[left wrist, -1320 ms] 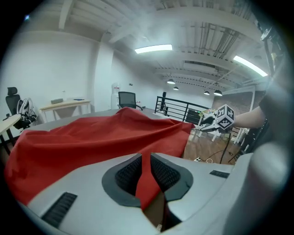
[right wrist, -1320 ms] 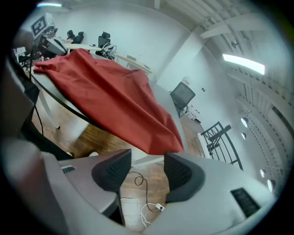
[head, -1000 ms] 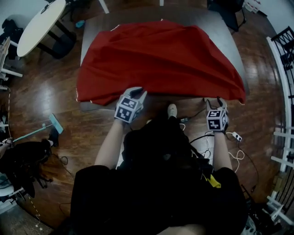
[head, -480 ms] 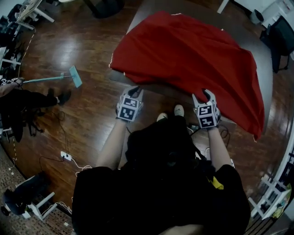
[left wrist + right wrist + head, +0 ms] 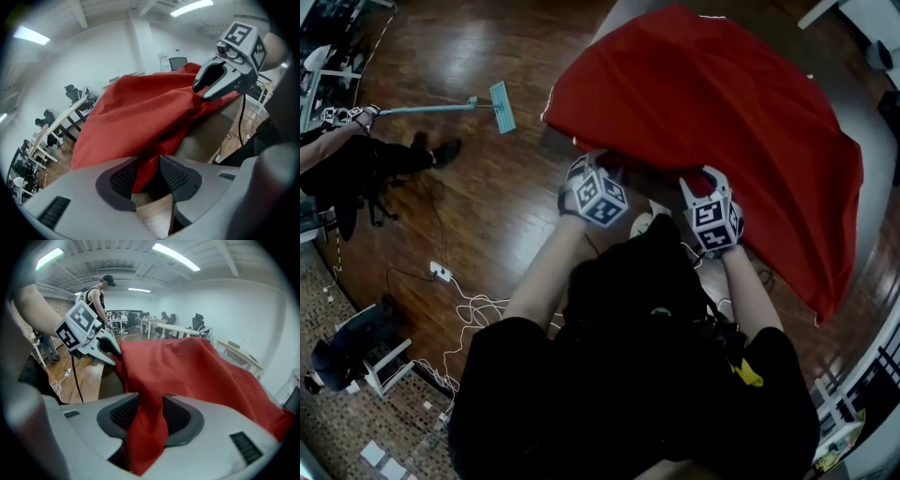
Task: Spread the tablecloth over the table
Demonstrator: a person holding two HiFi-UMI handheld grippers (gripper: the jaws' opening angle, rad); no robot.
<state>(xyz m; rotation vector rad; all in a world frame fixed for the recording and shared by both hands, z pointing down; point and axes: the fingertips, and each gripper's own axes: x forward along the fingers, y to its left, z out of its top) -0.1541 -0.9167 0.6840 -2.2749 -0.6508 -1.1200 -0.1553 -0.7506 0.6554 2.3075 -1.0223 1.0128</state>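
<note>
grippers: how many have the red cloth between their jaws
2. The left gripper has the tablecloth edge loosely between its opening jaws. The right gripper, beside it, is closing on a fold. None hidden.

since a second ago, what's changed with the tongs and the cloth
Both tongs came closer together at the tablecloth's near edge while the view swung round toward the table's corner. The left tongs are opening and the right tongs closing, each with cloth between the jaws. The tablecloth stays bunched on the table, not spread.
</note>
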